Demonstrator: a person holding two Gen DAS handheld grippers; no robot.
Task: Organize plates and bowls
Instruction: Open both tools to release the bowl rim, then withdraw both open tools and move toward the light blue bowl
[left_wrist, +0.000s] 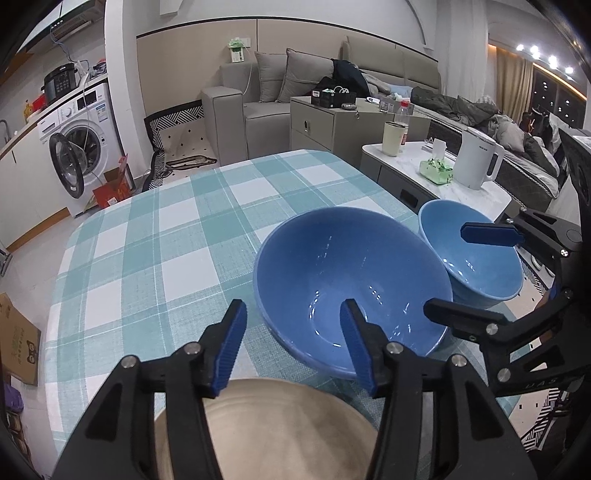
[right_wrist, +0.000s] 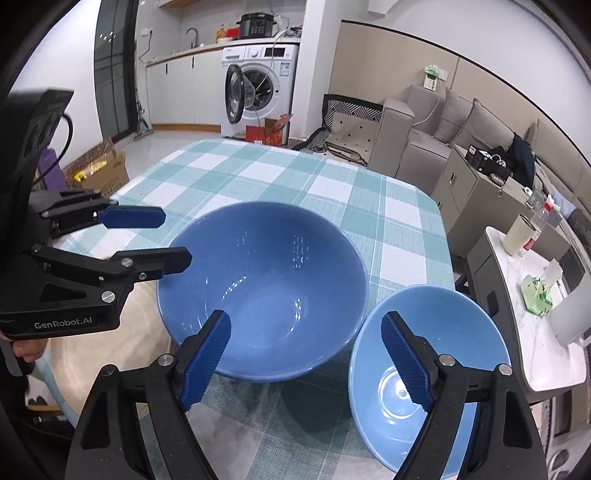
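A washer (right_wrist: 260, 86) with its door open stands at upper centre, white cabinets (right_wrist: 173, 94) to its left. A grey sofa (right_wrist: 436, 129) fills the upper right. Ceiling spotlights (left_wrist: 543, 59) glow at top right.

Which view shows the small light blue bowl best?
The right wrist view: the small light blue bowl shows its whole inside, base ring included. In the left wrist view it sits far right, partly hidden by the large bowl.
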